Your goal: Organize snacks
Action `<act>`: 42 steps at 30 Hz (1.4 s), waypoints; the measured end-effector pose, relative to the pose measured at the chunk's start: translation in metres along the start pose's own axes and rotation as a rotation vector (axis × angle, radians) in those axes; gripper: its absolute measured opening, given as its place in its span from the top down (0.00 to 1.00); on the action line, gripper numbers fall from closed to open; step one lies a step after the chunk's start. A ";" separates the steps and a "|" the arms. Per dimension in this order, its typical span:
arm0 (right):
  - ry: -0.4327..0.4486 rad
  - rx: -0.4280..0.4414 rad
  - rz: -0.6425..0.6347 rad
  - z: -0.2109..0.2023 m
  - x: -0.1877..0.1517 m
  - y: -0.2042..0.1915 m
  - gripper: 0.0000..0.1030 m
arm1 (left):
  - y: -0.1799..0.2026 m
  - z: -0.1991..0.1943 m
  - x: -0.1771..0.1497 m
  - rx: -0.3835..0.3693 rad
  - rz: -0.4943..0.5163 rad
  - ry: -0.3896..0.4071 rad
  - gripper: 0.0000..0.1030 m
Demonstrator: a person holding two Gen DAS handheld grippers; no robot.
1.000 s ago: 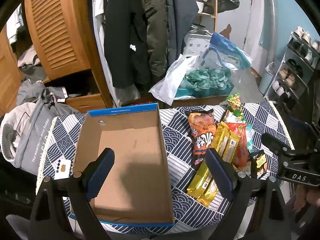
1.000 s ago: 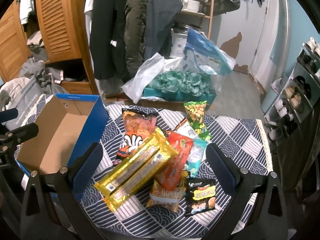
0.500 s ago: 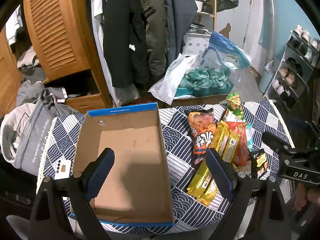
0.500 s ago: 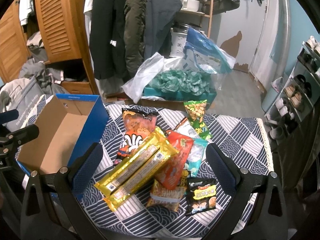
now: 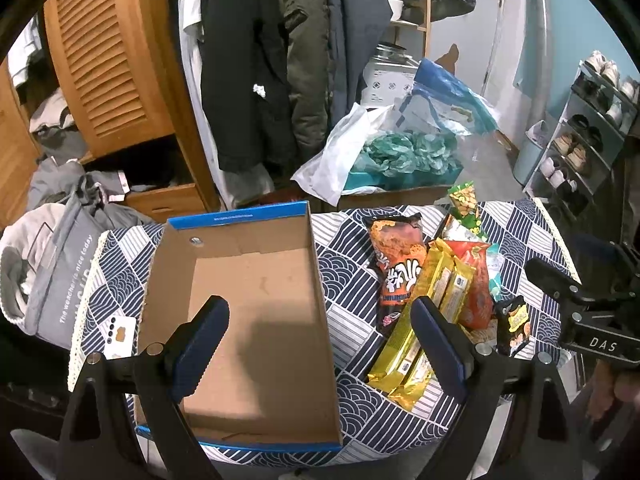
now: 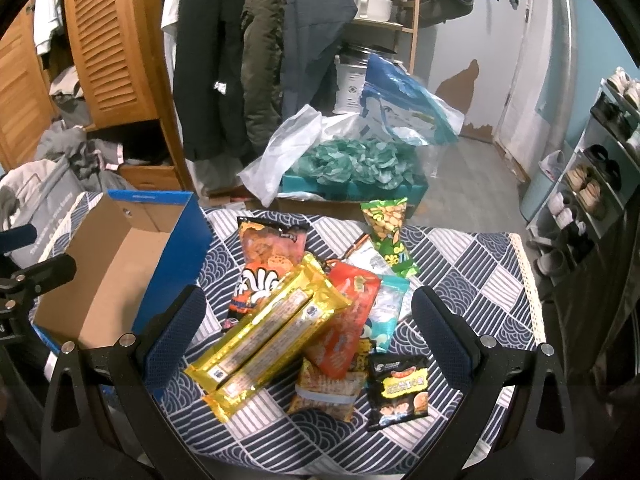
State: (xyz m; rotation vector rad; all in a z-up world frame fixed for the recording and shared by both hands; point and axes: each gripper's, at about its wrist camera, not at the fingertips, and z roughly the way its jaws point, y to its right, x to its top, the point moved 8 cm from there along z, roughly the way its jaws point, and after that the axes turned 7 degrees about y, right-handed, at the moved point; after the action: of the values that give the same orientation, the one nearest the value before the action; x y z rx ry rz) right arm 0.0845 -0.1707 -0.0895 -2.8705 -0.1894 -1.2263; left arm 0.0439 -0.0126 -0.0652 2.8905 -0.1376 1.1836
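Snack packets point(image 6: 320, 312) are heaped on the desk point(image 6: 472, 264) between the spread fingers of the right claw point(image 6: 308, 320); the left claw point(image 5: 320, 340), likewise open, is held over the cardboard box point(image 5: 256, 276).

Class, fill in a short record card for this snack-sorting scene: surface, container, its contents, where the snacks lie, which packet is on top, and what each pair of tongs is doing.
surface: round table with navy and white patterned cloth
container: open cardboard box with blue outside, on the table's left part
contents: no snacks inside
snacks: loose pile right of the box
top of pile: long gold foil twin packet
nearest edge: small black packet
left tongs: open, holding nothing
right tongs: open, holding nothing
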 end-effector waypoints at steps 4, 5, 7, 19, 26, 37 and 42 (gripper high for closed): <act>-0.001 -0.002 0.006 -0.001 0.001 0.003 0.02 | 0.003 0.000 0.001 -0.002 0.009 0.003 0.09; -0.002 -0.003 0.007 -0.001 0.001 0.004 0.02 | 0.003 0.000 0.001 -0.003 0.010 0.002 0.09; -0.002 -0.003 0.009 -0.001 0.000 0.005 0.02 | 0.004 0.000 0.001 -0.004 0.011 0.002 0.09; -0.004 -0.010 0.012 -0.001 -0.002 0.010 0.02 | 0.006 0.000 0.001 -0.011 0.011 -0.002 0.09; -0.015 -0.033 0.023 0.000 -0.006 0.023 0.02 | 0.017 0.008 0.001 -0.013 0.039 -0.009 0.09; -0.058 -0.066 0.152 0.002 -0.017 0.078 0.02 | 0.039 0.032 -0.010 -0.039 0.074 -0.084 0.09; -0.086 -0.109 0.209 0.001 -0.033 0.110 0.02 | 0.054 0.039 -0.014 -0.064 0.086 -0.100 0.09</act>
State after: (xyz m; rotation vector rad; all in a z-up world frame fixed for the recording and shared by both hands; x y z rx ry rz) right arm 0.0761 -0.2832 -0.1103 -2.9432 0.1786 -1.1098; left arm 0.0564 -0.0669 -0.1036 2.9150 -0.2986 1.0251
